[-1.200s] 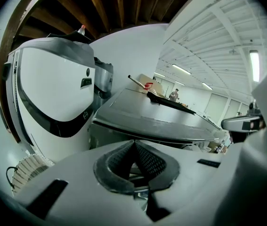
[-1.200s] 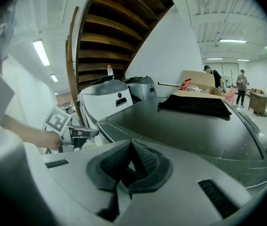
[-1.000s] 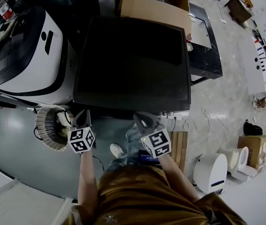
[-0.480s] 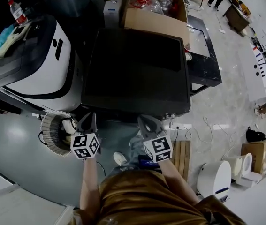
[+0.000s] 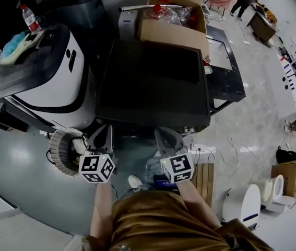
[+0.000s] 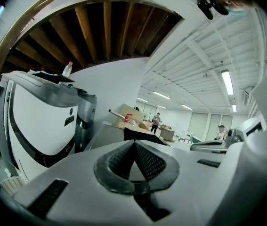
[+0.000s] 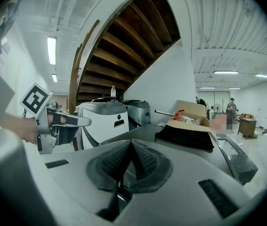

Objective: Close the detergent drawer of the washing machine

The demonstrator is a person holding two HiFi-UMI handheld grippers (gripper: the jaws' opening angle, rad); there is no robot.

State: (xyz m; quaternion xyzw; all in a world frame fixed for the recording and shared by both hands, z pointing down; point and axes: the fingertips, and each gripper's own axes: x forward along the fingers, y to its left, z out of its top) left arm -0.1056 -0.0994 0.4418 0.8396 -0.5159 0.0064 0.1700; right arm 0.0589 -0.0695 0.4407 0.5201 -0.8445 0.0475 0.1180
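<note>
The washing machine (image 5: 153, 82) shows its dark flat top in the middle of the head view; its front face and the detergent drawer are hidden below the top's near edge. My left gripper (image 5: 102, 132) hangs just before the machine's near left corner, jaws shut on nothing. My right gripper (image 5: 164, 135) is level with it near the front edge, also shut and empty. In the left gripper view the fingertips (image 6: 134, 144) meet. The right gripper view shows its pads (image 7: 131, 145) pressed together, with the left gripper (image 7: 84, 121) off to the side.
A white rounded machine (image 5: 43, 72) stands left of the washer, a water bottle (image 5: 30, 17) on it. A cardboard box (image 5: 174, 14) sits behind. A ribbed coil (image 5: 61, 148) lies by the left gripper. At right are a black low table (image 5: 226, 61), floor cables (image 5: 231, 140) and a wooden pallet (image 5: 200, 174).
The head view has tilted, so more of the room behind the washer shows. Both grippers stay shut and hold their place before the front edge, edging slightly forward.
</note>
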